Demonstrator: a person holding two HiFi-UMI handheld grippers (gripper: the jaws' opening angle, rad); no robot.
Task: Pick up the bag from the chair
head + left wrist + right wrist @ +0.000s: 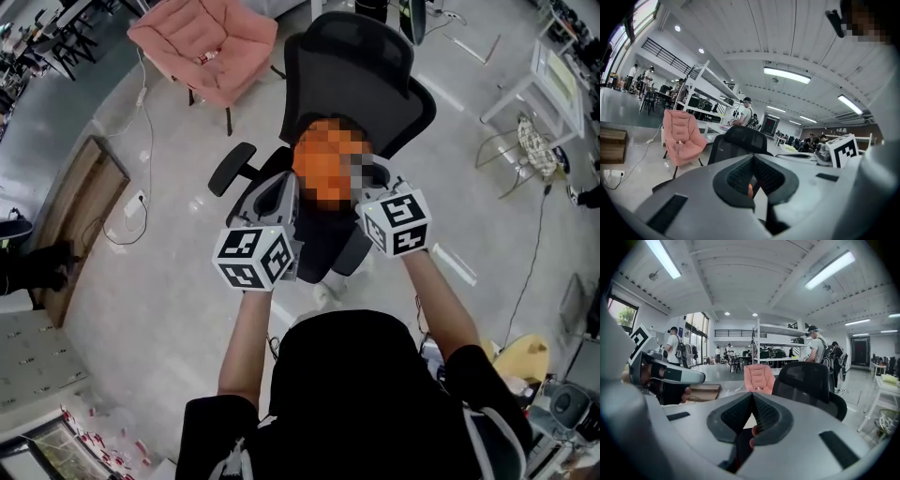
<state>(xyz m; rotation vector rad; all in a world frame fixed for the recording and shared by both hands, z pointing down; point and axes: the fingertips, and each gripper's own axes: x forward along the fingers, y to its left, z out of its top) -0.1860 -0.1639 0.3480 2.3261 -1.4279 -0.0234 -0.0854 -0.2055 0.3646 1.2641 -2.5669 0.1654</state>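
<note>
An orange bag (323,159), partly hidden by a mosaic patch, lies on the seat of a black office chair (361,70). My left gripper (287,190) sits at the bag's left side and my right gripper (375,176) at its right side, both close against it. In the left gripper view the left gripper (753,159) has its jaws met at the tips, and a sliver of the orange bag (750,190) shows in the gap below. The right gripper (752,397) is also shut at its tips. The chair's backrest (740,140) (806,380) rises just beyond both.
A pink padded chair (211,37) (679,136) (759,378) stands behind the office chair to the left. A low wooden platform (80,216) with cables lies at left, and a white table (553,84) at right. People stand among desks and shelves in the background.
</note>
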